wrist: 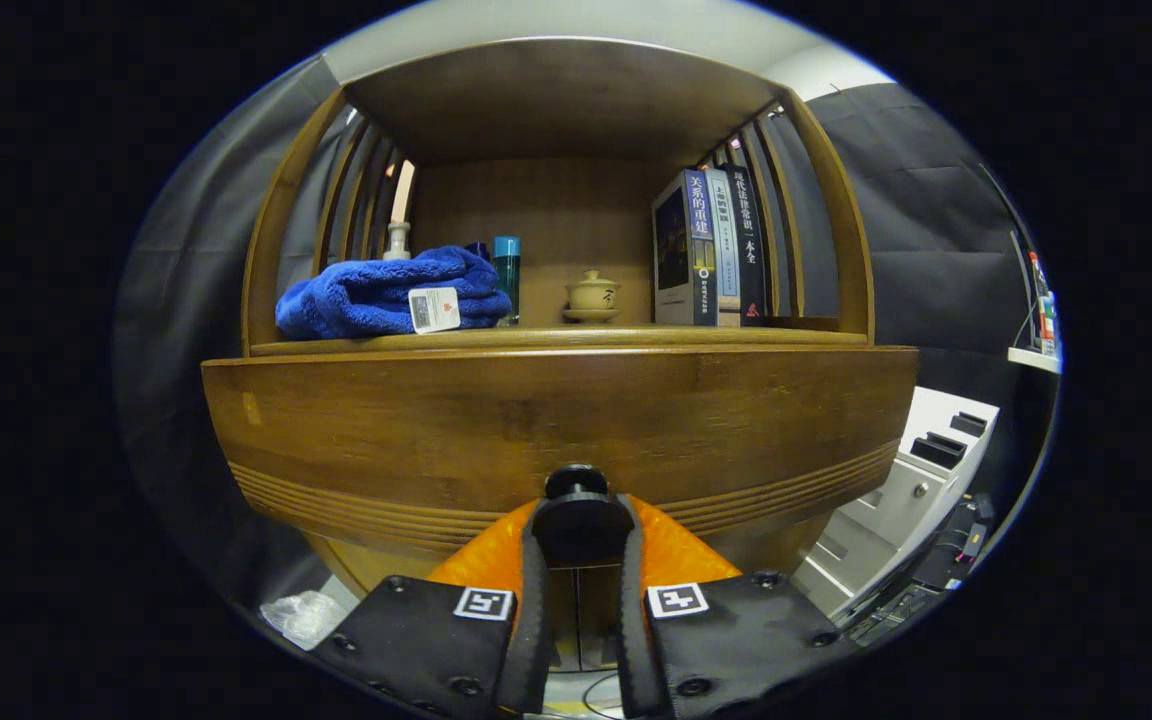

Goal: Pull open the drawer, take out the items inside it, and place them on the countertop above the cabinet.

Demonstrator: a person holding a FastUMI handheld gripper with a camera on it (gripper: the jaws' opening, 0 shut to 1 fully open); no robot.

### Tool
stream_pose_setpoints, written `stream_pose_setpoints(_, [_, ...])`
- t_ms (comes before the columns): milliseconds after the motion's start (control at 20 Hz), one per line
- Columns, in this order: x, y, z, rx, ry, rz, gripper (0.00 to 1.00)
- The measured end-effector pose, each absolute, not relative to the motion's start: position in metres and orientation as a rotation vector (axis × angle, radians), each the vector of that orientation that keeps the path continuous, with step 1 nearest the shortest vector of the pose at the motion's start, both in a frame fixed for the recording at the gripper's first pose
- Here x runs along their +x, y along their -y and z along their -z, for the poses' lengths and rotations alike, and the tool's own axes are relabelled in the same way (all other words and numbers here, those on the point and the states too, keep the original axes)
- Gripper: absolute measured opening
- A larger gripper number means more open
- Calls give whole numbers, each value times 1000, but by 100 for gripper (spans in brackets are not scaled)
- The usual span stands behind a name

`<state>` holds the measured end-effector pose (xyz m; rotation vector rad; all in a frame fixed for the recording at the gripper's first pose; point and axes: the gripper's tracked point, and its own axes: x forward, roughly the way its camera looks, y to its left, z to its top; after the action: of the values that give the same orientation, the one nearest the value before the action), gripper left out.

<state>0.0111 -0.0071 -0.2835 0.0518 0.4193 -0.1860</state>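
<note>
Up on the counter (556,338), from the left, lie a folded blue towel (386,293) with a pump bottle (397,240) behind it, then a teal bottle (507,272), a small lidded teacup (592,294) and a row of upright books (714,245). Below them the wooden drawer (556,425) front spans the view. Its dark knob (577,508) sits at the bottom centre, and the tongs (580,540) are closed on it, one finger pressed against each side. Off to the right stands a white cabinet (911,490).
</note>
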Motion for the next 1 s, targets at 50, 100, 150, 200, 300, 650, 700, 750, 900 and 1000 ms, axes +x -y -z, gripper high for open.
stream_pose_setpoints(50, [11,7,286,42,-434,181,36])
stream_pose_setpoints(100, [8,7,287,32,-447,176,36])
stream_pose_setpoints(150, [3,7,286,29,-461,176,36])
stream_pose_setpoints(200, [-3,6,285,31,-471,180,36])
stream_pose_setpoints(300, [-19,4,283,32,-484,192,36])
stream_pose_setpoints(650, [-81,-6,257,133,-404,236,9])
stream_pose_setpoints(700, [-78,1,235,156,-351,251,9])
stream_pose_setpoints(750, [-78,15,213,162,-323,262,9])
stream_pose_setpoints(900, [-79,39,220,128,-343,311,23])
stream_pose_setpoints(1000, [-72,31,242,121,-393,282,38])
